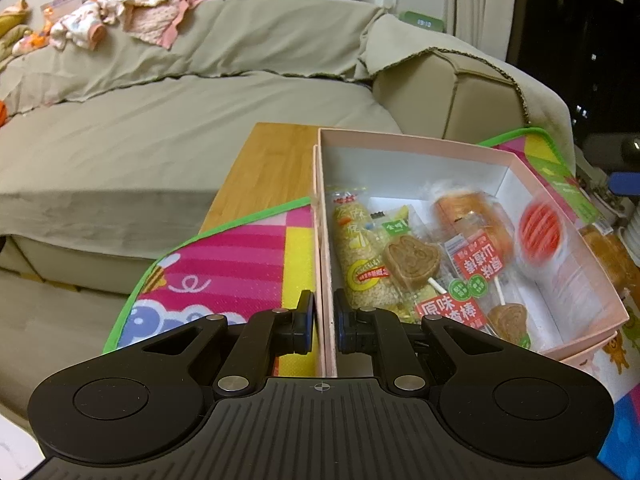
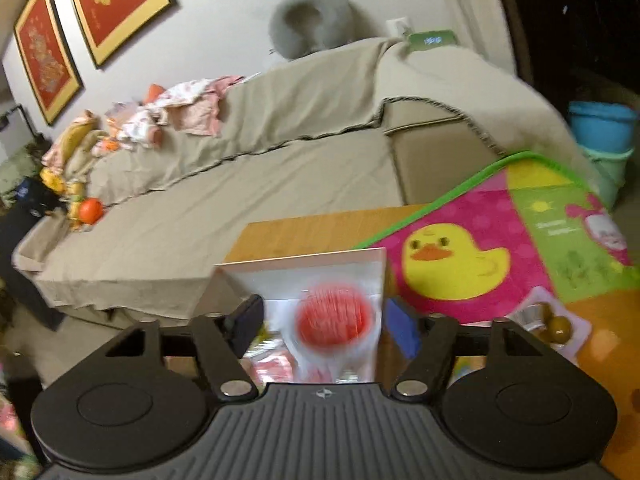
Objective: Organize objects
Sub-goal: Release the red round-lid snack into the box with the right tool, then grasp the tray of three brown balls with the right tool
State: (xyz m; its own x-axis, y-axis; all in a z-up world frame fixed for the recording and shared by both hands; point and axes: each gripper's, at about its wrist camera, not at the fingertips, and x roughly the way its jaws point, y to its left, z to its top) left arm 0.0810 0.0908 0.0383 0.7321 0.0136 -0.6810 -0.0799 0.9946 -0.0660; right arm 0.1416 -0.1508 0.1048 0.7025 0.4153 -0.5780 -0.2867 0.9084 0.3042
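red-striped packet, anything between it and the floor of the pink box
Nothing visible blocks it. The red-striped packet is blurred between the right gripper jaws, which stand clear of it, over the pink box. Snack packs fill the box's left and middle; the floor at its right wall looks bare.

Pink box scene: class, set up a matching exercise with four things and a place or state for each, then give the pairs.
1. left tongs
2. red packet
3. neck pillow
4. duck picture

A. on the mat
B. on the sofa back
C. clamped on the pink box wall
D. blurred above the box

Pairs: 1-C, 2-D, 3-B, 4-A
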